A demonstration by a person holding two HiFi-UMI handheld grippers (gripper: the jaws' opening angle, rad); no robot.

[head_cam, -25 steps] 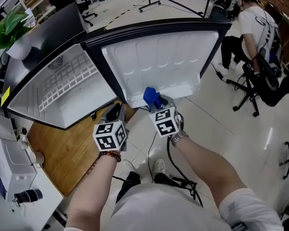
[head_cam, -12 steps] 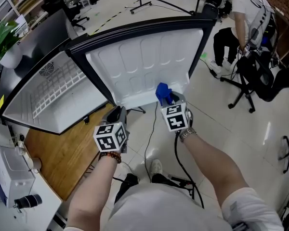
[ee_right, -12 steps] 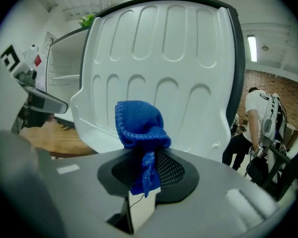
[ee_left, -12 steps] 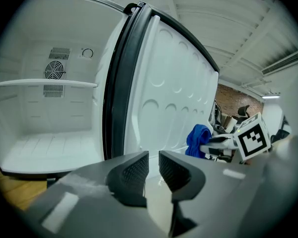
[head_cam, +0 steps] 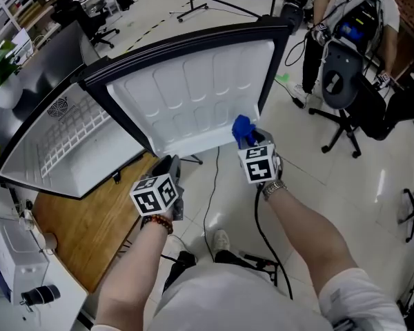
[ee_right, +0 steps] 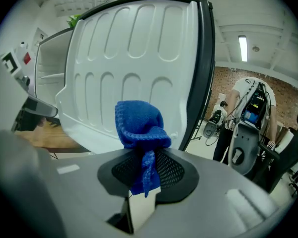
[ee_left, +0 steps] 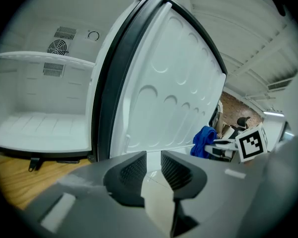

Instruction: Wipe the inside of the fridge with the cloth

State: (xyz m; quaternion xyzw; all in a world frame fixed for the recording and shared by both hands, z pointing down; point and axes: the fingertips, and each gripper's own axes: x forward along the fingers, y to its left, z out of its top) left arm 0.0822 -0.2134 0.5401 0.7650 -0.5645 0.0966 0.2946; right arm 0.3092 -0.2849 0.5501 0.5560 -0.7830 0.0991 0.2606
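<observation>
Softly bunched, a blue cloth [ee_right: 138, 124] is pinched between the closed jaws of the right gripper [ee_right: 145, 175], with most of its bulk standing up beyond the fingertips and a short tail hanging down between the pads. It is held close to the lower corner of the open fridge door [head_cam: 193, 95]; whether it touches the liner cannot be told. The cloth is judged to be light, limp and knitted, so it should fold under pressure and drag rather than slide. A pinch at the gathered middle, as now, is judged the best hold, since a pad of fabric is left free for wiping. The left gripper [ee_left: 153, 166] is seen with its jaws partly apart, having just been opening, and nothing is between them. The fridge [head_cam: 27, 158] is shown open on the left as a white cabinet with a wire shelf [head_cam: 69, 133], and no food or bottles can be made out inside. Nothing is carried in the moulded bays of the door liner either.
</observation>
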